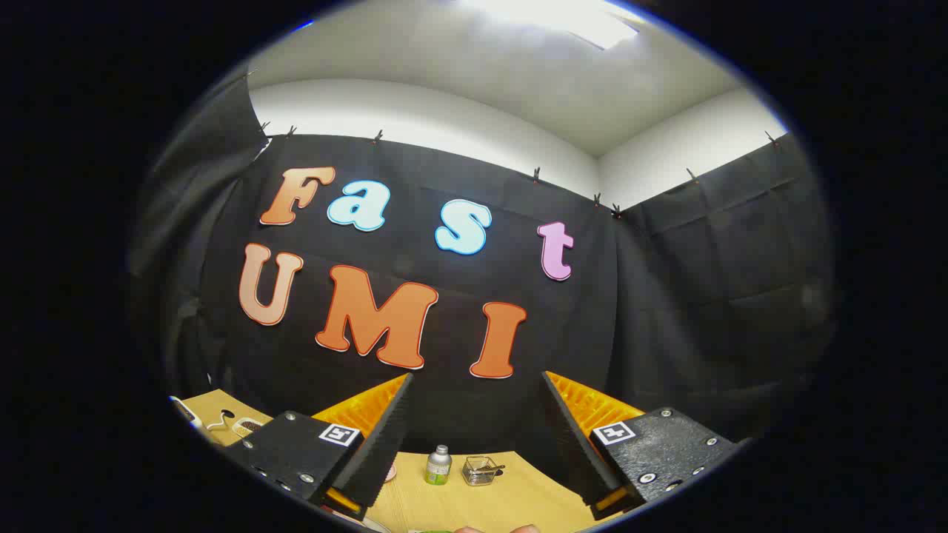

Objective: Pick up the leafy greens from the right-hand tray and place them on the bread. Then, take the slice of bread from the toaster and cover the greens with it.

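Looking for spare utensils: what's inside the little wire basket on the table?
The wire basket, beyond the open gripper and beside a small bottle, holds something thin and brownish; too small to identify.

The gripper (475, 385) has black fingers with ridged orange backs and black-and-white square markers. Beyond them, on the pale wooden table (474, 500), stand a silver-capped bottle (438, 466) with a green label and a small wire basket (481, 470).
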Demonstrator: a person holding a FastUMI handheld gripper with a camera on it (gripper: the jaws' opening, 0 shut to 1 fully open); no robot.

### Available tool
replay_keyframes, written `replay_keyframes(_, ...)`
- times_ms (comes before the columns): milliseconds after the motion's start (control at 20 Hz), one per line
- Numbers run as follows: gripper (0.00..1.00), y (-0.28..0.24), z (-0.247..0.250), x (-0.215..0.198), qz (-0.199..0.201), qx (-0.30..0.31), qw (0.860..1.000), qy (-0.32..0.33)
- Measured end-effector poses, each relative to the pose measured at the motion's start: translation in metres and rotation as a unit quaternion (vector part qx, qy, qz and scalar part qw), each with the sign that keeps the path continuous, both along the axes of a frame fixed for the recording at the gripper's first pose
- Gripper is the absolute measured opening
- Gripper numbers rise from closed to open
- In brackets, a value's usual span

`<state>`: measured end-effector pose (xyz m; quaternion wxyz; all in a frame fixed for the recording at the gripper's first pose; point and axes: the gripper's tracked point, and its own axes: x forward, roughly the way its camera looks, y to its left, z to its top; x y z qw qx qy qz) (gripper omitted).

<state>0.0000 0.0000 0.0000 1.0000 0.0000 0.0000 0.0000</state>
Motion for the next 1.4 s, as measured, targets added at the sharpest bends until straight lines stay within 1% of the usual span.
replay_keyframes(200, 0.98, -0.001, 0.008, 0.012, 0.021, 0.006, 1.0, -0.008)
replay_keyframes(300, 0.98, -0.007, 0.011, 0.019, 0.025, 0.016, 0.999, -0.015)
replay_keyframes(750, 0.98, -0.013, -0.011, 0.035, 0.05, 0.007, 0.999, -0.006)
replay_keyframes(900, 0.98, -0.02, -0.02, 0.037, 0.049, 0.007, 0.999, -0.004)
replay_keyframes(1200, 0.98, -0.031, -0.052, 0.047, 0.041, 0.014, 0.998, 0.033)
replay_keyframes(1400, 0.98, -0.027, -0.061, 0.049, 0.051, 0.019, 0.997, 0.047)
